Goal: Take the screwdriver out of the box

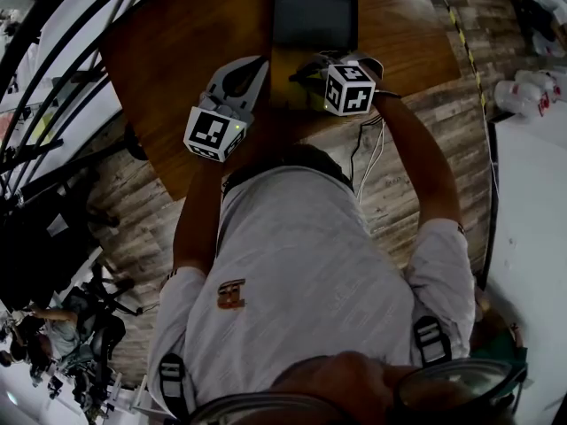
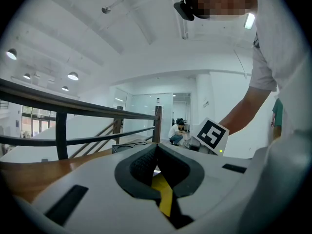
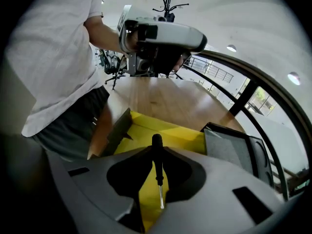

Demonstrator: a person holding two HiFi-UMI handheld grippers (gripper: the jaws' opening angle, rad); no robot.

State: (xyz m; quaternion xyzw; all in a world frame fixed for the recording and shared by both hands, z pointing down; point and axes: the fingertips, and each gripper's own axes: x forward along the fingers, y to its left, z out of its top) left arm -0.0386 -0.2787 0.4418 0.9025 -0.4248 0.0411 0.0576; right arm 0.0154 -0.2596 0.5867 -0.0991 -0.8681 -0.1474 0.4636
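A black-handled screwdriver stands between the jaws of my right gripper, its thin steel shaft pointing back toward the camera. The jaws are shut on its handle, just above the open yellow box. In the head view the right gripper hangs over the box and hides the screwdriver. My left gripper rests beside the box's left edge, nearly level. Its ribbed pads meet at the tip, and a strip of yellow shows through the gap below them.
The box sits on a wooden table; its dark foam-lined lid lies open on the far side. A box flap stands up on the near side. A black railing runs beside the table. The person's torso is close to the near edge.
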